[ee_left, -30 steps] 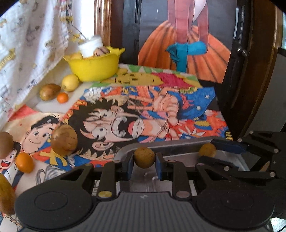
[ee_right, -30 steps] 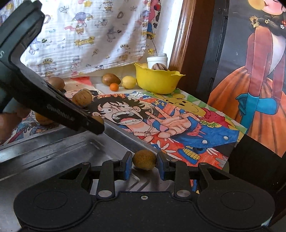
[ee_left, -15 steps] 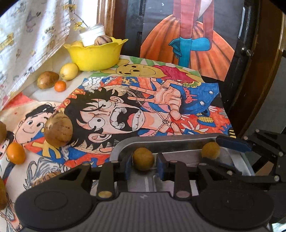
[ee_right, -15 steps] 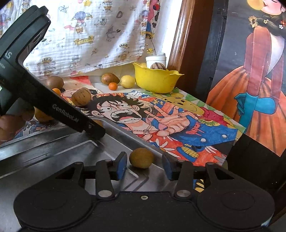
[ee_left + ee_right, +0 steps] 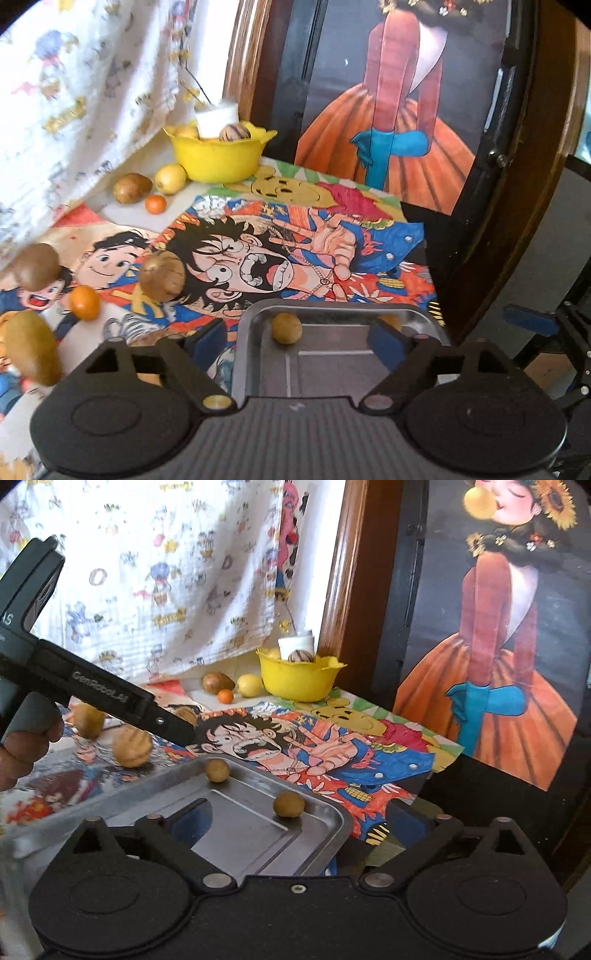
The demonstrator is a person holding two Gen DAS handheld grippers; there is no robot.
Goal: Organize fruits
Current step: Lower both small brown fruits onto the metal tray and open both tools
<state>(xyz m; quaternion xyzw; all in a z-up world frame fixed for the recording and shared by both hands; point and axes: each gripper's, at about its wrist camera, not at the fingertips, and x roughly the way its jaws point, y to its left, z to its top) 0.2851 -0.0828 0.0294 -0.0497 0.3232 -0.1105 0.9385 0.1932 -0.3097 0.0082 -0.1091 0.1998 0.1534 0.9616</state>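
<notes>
A metal tray (image 5: 332, 306) (image 5: 325, 812) lies at the near edge of the cartoon-printed table. Two small round brown fruits rest in it: one at the far left corner (image 5: 286, 328) (image 5: 217, 770), one toward the right (image 5: 289, 804), half hidden behind my left finger (image 5: 388, 320). My left gripper (image 5: 298, 341) is open wide above the tray and empty. My right gripper (image 5: 314, 834) is open wide and empty, just behind the right fruit. The left gripper's black body (image 5: 110, 698) crosses the right wrist view.
A yellow bowl (image 5: 218, 155) (image 5: 299, 679) with fruit and a white cup stands at the back. A lemon (image 5: 170, 178), a brown fruit (image 5: 131, 187) and a small orange (image 5: 155, 204) lie beside it. More brown fruits (image 5: 162, 276) and an orange (image 5: 85, 302) lie left of the tray.
Both grippers have opened and let go of their small brown fruits, which now rest in the tray. Both grippers have drawn back and up.
</notes>
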